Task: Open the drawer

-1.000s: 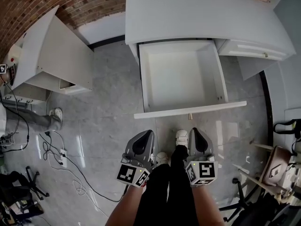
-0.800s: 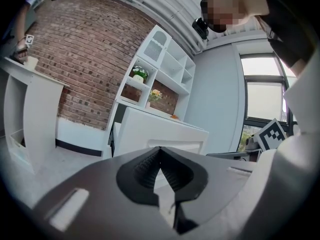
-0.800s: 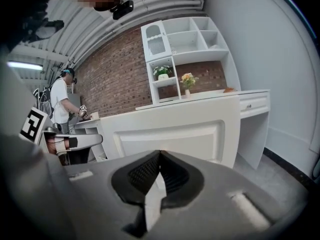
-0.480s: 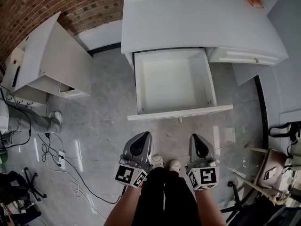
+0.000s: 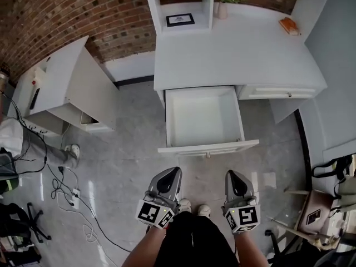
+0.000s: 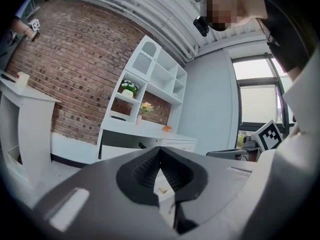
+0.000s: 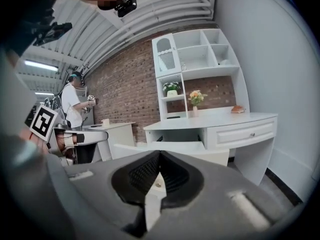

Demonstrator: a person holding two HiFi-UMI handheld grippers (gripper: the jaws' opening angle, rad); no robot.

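The drawer [image 5: 204,115] juts nearward from under the desk [image 5: 239,54], left of a second drawer [image 5: 278,92]. A shelf unit [image 5: 181,4] stands at the desk's far edge, a flower vase [image 5: 222,10] just right of it. Well left stands a cabinet [image 5: 67,82], with cables [image 5: 72,188] on the floor nearer.

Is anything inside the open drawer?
No, in the head view the pulled-out drawer shows only its bare white bottom.

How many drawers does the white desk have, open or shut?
2. The open drawer is pulled out under the middle of the desk; the shut drawer sits just right of it. More could be hidden under the top.
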